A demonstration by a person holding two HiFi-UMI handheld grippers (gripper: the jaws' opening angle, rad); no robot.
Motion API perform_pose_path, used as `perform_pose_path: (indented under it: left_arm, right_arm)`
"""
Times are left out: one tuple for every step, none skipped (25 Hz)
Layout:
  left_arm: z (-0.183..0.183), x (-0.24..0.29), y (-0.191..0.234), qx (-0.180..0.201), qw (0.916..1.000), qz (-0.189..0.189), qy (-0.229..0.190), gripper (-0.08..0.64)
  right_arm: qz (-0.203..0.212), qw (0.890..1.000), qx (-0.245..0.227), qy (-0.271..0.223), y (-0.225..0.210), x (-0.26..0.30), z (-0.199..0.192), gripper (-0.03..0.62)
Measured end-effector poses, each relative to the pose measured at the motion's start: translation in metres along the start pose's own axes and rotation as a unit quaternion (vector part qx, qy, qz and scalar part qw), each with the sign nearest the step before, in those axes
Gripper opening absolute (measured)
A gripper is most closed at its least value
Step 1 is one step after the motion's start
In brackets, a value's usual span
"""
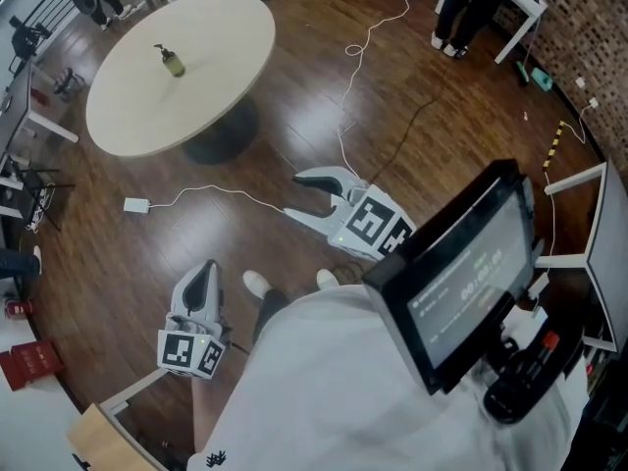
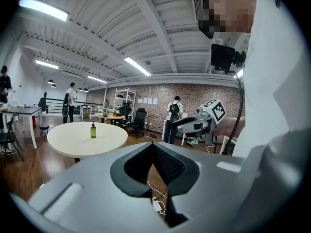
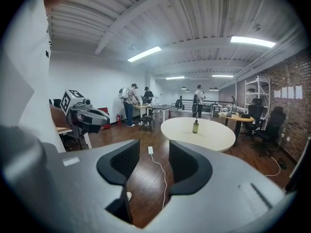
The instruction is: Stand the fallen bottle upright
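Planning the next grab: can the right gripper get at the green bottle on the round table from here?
Probably not. The bottle stands on the table, across open floor from the right gripper, whose jaws are apart and empty. Only a white cable lies between; stepping closer should help.

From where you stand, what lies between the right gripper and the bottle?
First wood floor with a white cable and its adapter on it, then the round table's bare top up to the bottle. The right gripper view shows this best.

Tiny bottle [image 1: 173, 62]: label unreadable; table [image 1: 147, 106] base part-hidden under top; monitor [image 1: 461, 283] txt blurred.
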State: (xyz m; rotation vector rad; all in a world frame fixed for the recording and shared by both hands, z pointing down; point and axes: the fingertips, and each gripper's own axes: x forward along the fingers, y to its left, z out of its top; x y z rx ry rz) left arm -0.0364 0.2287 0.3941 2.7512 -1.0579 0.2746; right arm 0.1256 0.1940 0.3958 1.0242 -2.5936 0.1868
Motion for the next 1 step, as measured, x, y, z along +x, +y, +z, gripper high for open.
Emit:
perform_pose_path:
  left_arm:
    - [-0.0014,-0.0019,0.0013,-0.001,1.0000,0.001,0.002,0.000]
  right_arm:
    - [0.000,1.000,0.001,0.002,0.0001,0.0015,-0.0004,0.193]
